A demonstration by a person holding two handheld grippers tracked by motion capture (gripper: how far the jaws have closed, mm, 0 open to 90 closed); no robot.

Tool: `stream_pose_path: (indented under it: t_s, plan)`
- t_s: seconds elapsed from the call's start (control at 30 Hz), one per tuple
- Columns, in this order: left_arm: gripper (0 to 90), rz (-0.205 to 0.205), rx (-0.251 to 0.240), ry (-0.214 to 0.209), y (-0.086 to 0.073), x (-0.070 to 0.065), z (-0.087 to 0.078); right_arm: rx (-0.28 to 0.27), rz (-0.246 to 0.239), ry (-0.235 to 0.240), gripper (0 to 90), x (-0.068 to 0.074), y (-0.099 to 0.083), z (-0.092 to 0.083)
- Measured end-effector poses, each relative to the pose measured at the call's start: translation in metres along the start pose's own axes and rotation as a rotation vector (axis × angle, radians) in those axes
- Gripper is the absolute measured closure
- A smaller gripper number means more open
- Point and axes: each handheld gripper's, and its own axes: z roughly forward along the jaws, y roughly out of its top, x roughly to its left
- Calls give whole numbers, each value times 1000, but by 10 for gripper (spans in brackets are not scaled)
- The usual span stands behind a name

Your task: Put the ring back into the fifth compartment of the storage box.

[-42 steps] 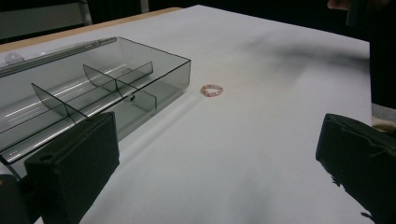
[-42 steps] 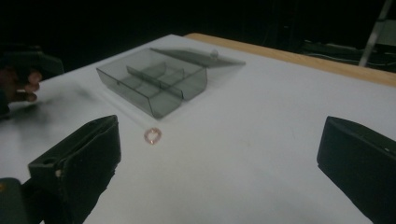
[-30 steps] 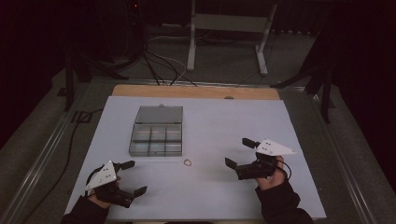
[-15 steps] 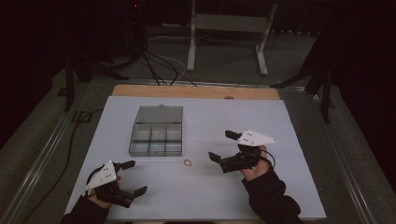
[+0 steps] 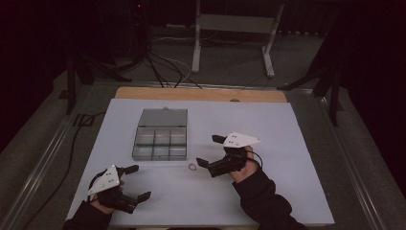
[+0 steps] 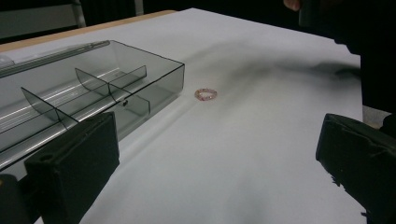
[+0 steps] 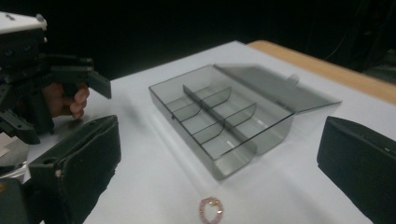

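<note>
Left tongs [image 5: 136, 183], lower left of the high view: jaws spread wide, holding nothing, just above the white table [image 5: 297, 143]. Right tongs [image 5: 207, 151], centre right: also released, tips just beside the small pink beaded ring [image 5: 192, 166], which seems to lie flat on the table, apart from both. Beyond, upper centre left: clear compartment box [image 5: 160, 139], lid open, near the ring.

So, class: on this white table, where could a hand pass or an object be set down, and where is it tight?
Free: the table right of the open box, and the strip between the two grippers along the near edge. Tight: the small ring lies just off the box's near corner, with the right gripper open beside it. The left gripper holds the near-left corner.
</note>
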Motion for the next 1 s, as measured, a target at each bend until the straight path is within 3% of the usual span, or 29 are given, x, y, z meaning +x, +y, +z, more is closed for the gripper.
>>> stream_pose_path:
  t_s: [0.23, 0.33, 0.6, 0.7, 0.8, 0.87, 1.0]
  plan:
    - [7, 0, 0, -3, 0, 0, 0, 66, 54, 11, 0, -3, -9, 20]
    - [6, 0, 0, -3, 0, 0, 0, 90, 83, -57, 0, -2, -13, 30]
    - [6, 5, 4, -3, 0, 0, 0, 157, 101, -70, 0, -3, -27, 48]
    - [6, 4, 4, -4, 0, -1, 0, 202, 108, -70, 85, -2, -34, 55]
    - [6, 5, 4, -5, 0, -1, 0, 221, 116, -67, 100, -4, -38, 58]
    - [6, 6, 4, -6, 0, -1, 0, 260, 137, -70, 174, -6, -42, 62]
    - [7, 4, 4, -6, 0, -1, 0, 284, 142, -90, 237, -8, -44, 64]
